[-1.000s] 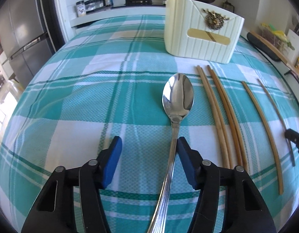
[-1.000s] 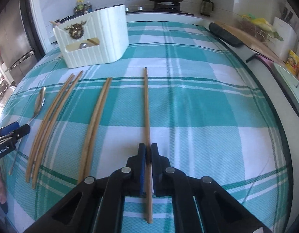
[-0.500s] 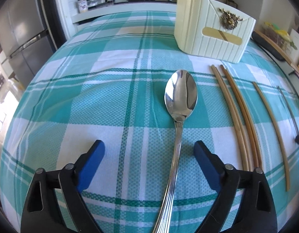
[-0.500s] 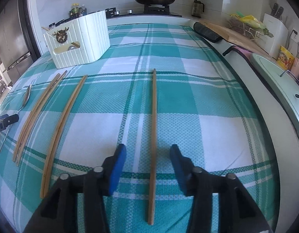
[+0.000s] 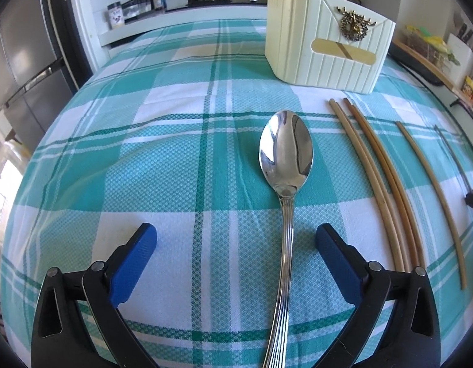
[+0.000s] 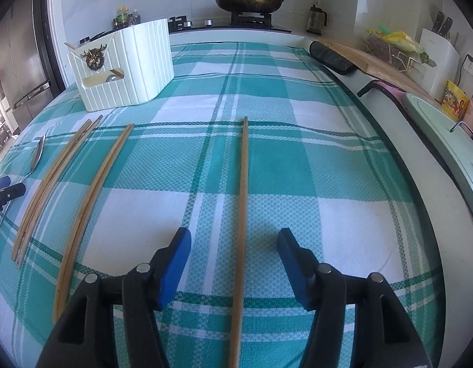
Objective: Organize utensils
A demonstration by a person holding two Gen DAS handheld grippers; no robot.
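Note:
A steel spoon (image 5: 285, 165) lies on the teal checked cloth, bowl away from me; its handle runs between the wide-open blue pads of my left gripper (image 5: 233, 239), untouched. In the right wrist view a single wooden chopstick (image 6: 243, 202) lies between the open pads of my right gripper (image 6: 233, 242), also free. Two more chopstick pairs (image 6: 58, 181) lie to its left, and the spoon (image 6: 37, 156) beyond them. A cream ribbed utensil holder (image 5: 325, 46) stands at the back; it also shows in the right wrist view (image 6: 126, 67).
The counter edge and a pale green sink (image 6: 445, 141) run along the right. A cutting board and dark roll (image 6: 331, 58) lie at the back right. A stove with a pan (image 6: 248, 0) and jars (image 5: 135, 3) stand behind the table. A fridge (image 5: 18, 55) is at left.
Both grippers have opened. The right one let go of the single chopstick, which now lies on the cloth. The left one opened wide around the spoon handle and drew back slightly.

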